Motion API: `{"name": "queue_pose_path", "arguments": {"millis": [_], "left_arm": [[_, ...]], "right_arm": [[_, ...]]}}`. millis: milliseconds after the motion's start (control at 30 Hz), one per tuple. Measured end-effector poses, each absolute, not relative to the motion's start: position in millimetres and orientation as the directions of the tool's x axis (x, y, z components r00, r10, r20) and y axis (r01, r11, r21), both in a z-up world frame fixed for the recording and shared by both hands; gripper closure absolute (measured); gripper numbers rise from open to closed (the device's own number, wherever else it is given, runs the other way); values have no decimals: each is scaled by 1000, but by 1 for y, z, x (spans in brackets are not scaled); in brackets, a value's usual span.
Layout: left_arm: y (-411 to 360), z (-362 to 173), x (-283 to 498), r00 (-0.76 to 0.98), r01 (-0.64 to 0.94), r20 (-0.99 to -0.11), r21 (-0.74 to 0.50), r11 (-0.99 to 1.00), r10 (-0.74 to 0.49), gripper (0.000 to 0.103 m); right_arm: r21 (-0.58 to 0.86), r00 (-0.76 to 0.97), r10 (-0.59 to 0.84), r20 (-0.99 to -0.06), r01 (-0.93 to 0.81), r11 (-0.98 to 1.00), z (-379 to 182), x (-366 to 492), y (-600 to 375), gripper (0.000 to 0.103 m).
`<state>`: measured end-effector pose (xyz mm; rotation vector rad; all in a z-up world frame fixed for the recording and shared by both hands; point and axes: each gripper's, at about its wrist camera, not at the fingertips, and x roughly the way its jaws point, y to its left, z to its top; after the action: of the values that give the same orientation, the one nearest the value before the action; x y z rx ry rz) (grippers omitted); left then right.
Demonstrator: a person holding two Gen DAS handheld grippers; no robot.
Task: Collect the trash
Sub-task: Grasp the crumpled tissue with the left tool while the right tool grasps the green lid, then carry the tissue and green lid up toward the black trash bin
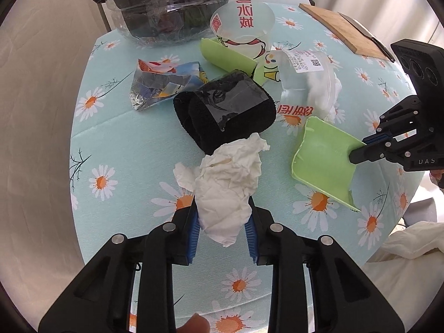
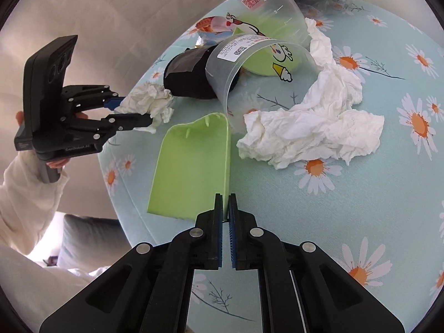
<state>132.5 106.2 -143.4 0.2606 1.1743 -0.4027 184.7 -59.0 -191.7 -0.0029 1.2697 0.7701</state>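
Left gripper (image 1: 223, 231) clamps a crumpled tissue (image 1: 227, 183), its long axis running away toward the black pouch (image 1: 224, 111). Right gripper (image 2: 225, 219) pinches the green tray piece (image 2: 191, 166) by 1 edge, near the table (image 1: 116, 144) edge.

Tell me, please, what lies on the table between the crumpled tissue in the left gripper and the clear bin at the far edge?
In the left wrist view, a black cloth bundle lies directly between the tissue and the bin.
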Motion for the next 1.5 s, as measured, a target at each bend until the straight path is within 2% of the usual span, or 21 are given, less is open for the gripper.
{"name": "queue_pose_path", "arguments": {"millis": [567, 1100, 1500], "left_arm": [[126, -107, 88, 417, 340, -909, 129, 932, -26, 74], [106, -47, 107, 515, 365, -857, 196, 910, -23, 74], [86, -4, 140, 561, 432, -828, 274, 859, -18, 73]], "right_arm": [[391, 181, 522, -833, -475, 788, -164, 135, -105, 100], [332, 342, 504, -794, -451, 829, -100, 147, -148, 100], [278, 485, 500, -718, -459, 844, -47, 189, -162, 100]]}}
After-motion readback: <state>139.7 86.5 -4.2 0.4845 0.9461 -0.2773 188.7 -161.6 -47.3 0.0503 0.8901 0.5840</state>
